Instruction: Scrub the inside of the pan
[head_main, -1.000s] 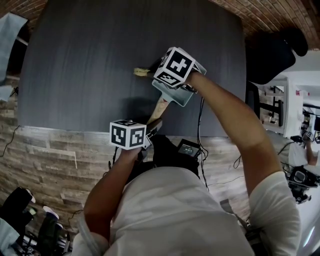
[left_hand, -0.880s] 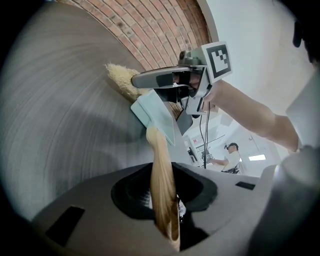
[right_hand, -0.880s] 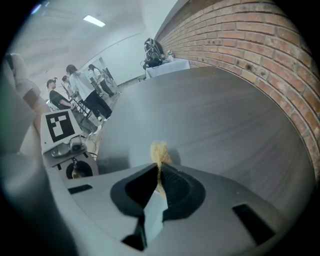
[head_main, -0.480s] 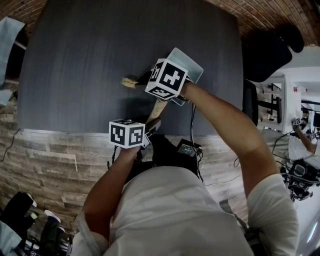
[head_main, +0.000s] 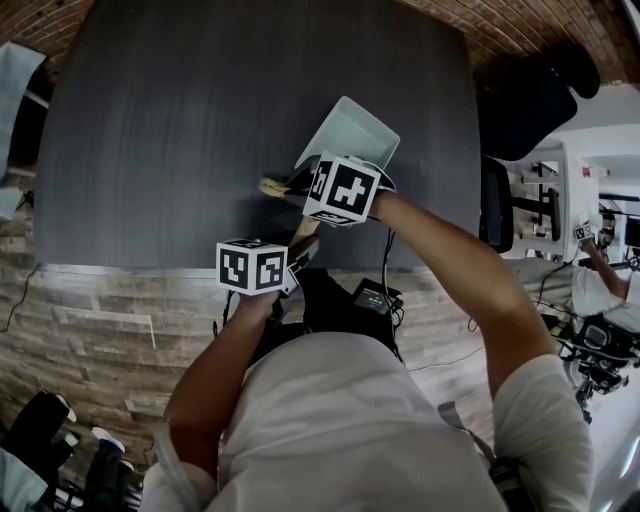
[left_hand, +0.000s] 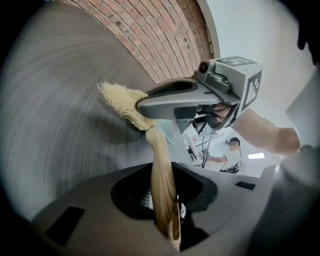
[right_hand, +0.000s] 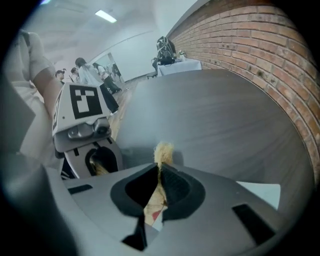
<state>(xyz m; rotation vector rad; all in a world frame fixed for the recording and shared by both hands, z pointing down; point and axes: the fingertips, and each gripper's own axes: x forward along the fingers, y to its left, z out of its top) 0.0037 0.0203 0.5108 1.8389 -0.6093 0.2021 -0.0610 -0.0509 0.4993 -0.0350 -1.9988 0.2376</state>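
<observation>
- Jaws of the right gripper (right_hand: 159, 170) are pressed together on a pale, fibrous scrubber (right_hand: 163, 150), and its frayed end pokes out beyond them.
- Left gripper (left_hand: 167, 220) is clamped on the wooden handle (left_hand: 159, 165) of the pan (head_main: 352, 135), close to the table's front edge.
- Pale and square, the pan lies beyond both grippers over the dark table (head_main: 170, 110), with its handle running back toward the person.
- In the head view, the scrubber's end shows just left of the pan's near corner.
</observation>
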